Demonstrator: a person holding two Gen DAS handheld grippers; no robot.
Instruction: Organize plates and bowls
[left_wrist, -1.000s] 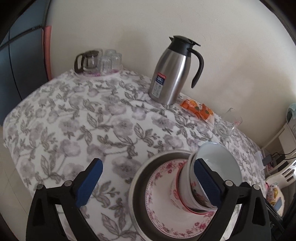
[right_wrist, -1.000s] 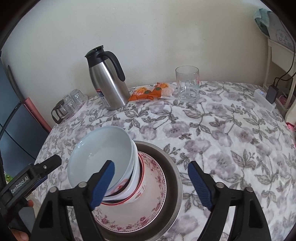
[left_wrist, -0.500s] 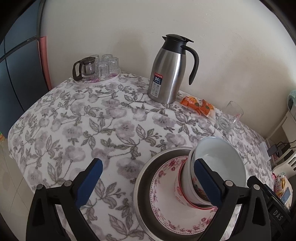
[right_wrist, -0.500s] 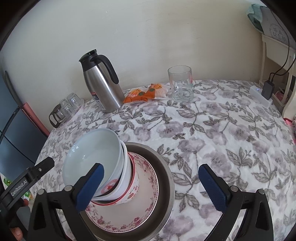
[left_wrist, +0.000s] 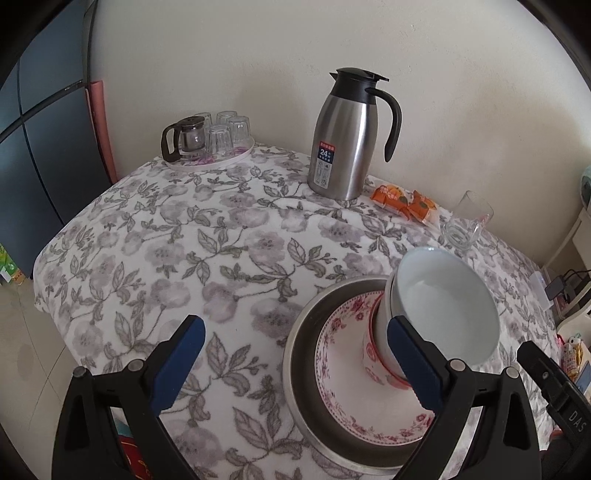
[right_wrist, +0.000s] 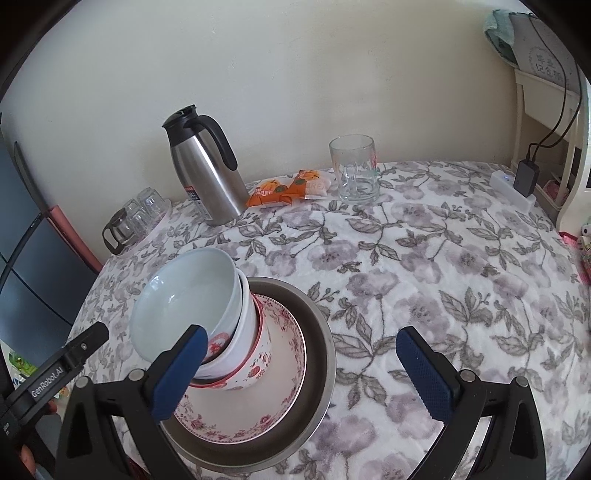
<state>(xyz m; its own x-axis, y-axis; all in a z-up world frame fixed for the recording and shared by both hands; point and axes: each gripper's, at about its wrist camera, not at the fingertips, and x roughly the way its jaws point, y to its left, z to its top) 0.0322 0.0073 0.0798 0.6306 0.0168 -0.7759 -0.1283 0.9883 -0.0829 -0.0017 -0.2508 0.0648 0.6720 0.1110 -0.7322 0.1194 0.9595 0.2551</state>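
A stack of nested bowls (left_wrist: 443, 314) (right_wrist: 192, 310), white on top and red-patterned below, stands on a floral plate (left_wrist: 343, 387) (right_wrist: 258, 402) inside a round metal pan (left_wrist: 303, 369) (right_wrist: 321, 350) near the table's front edge. My left gripper (left_wrist: 295, 362) is open and empty, above and to the left of the stack. My right gripper (right_wrist: 299, 373) is open and empty, above the pan's right side. Each gripper's body shows at the edge of the other's view.
On the floral tablecloth (left_wrist: 184, 240) stand a steel thermos jug (left_wrist: 347, 136) (right_wrist: 207, 166), orange snack packets (left_wrist: 406, 201) (right_wrist: 288, 186), a glass mug (left_wrist: 467, 225) (right_wrist: 354, 170) and a tray of small glasses with a glass pot (left_wrist: 210, 140) (right_wrist: 136, 218). A power strip (right_wrist: 513, 188) lies far right.
Both grippers have drawn back and up from the stack, so more of the table shows. The bowls, plate and pan have not moved.
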